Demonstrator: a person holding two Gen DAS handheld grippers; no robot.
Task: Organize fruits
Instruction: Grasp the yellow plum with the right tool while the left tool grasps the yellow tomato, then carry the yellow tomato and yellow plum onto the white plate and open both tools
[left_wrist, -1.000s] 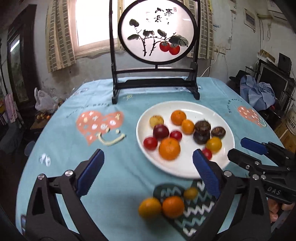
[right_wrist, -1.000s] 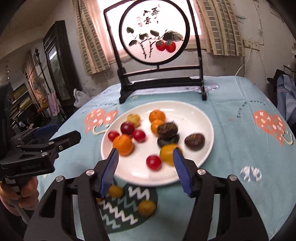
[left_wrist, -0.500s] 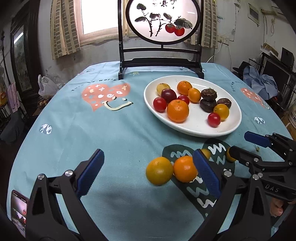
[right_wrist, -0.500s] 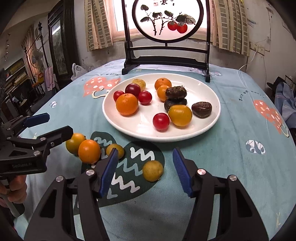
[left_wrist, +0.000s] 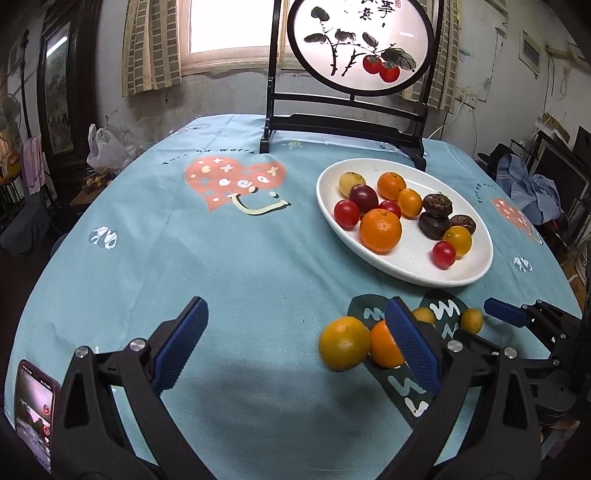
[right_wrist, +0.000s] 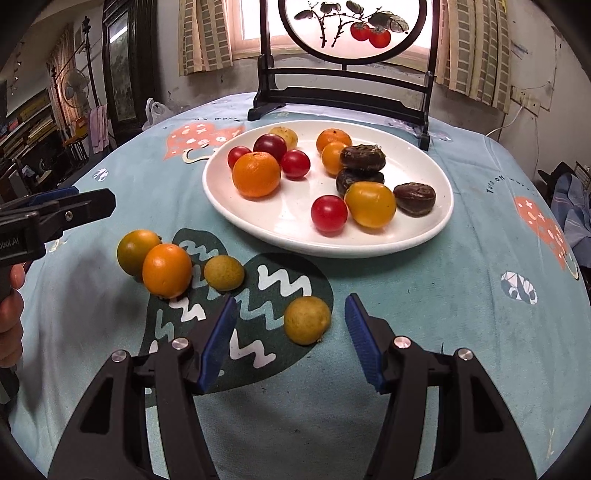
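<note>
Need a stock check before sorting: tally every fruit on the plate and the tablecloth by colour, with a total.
Orange, on the white plate: 3, largest
Orange, off plate: 1
Red: 3, nearest
Dark red-purple: 1
Dark brown: 3, rightmost
Yellow, on plate: 2, nearer
Yellow or yellow-green, off plate: 3, nearest
Total: 16

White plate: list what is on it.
The white oval plate holds two oranges, a smaller orange fruit, two yellow fruits, three red tomatoes, a dark red plum and three dark brown fruits. Anything beneath them is hidden.
</note>
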